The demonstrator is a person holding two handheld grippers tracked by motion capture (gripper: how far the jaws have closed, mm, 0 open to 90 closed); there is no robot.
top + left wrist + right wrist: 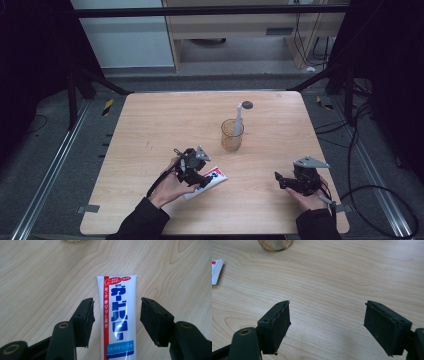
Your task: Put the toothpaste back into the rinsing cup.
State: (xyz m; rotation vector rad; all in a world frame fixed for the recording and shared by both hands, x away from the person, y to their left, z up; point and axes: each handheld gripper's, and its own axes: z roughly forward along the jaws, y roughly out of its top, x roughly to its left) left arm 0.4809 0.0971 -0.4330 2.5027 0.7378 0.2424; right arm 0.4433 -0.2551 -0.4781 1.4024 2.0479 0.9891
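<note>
While toothpaste tube (119, 320) lies on wooden table (150, 130), both tongs spread.

Amber cup (232, 135) holds, seemingly, a toothbrush (239, 116).

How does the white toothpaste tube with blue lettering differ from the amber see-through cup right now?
The white toothpaste tube with blue lettering lies flat on the wooden table; the amber see-through cup stands upright. The tube is opaque and printed; the cup is clear and plain. The tube sits between the open jaws of the left gripper, untouched; the cup stands apart, holding a grey-headed toothbrush. Both rest on the table.
</note>
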